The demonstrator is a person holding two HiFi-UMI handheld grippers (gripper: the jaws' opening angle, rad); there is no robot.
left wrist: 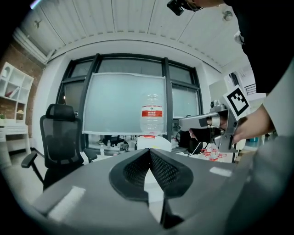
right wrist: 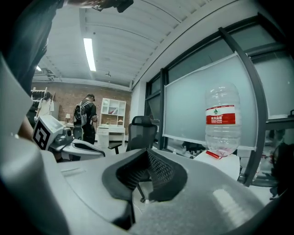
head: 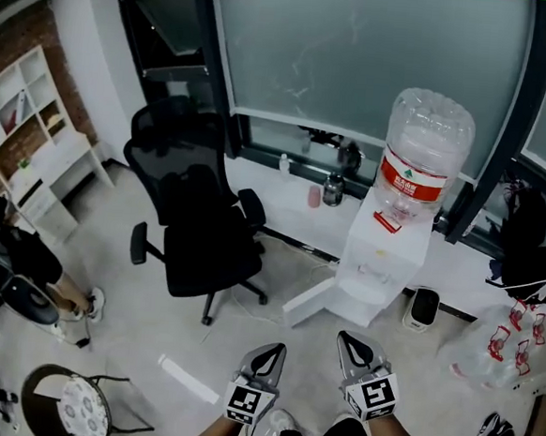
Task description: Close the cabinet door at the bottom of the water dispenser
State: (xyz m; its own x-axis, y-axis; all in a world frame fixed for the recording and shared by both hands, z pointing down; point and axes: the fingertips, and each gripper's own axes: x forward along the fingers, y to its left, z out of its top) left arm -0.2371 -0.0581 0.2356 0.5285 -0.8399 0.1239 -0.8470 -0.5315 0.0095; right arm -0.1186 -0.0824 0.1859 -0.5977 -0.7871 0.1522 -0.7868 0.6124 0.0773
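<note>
The white water dispenser stands by the window ledge with a clear bottle on top. Its bottom cabinet door hangs open, swung out to the left over the floor. My left gripper and right gripper are side by side near the lower edge of the head view, short of the dispenser; both are shut and empty. In the left gripper view the shut jaws point at the dispenser, and the right gripper shows beside them. In the right gripper view the shut jaws point left of the bottle.
A black office chair stands left of the dispenser. A small white device and a clear bag with red items sit to its right. A white strip lies on the floor. A person and white shelves are far left.
</note>
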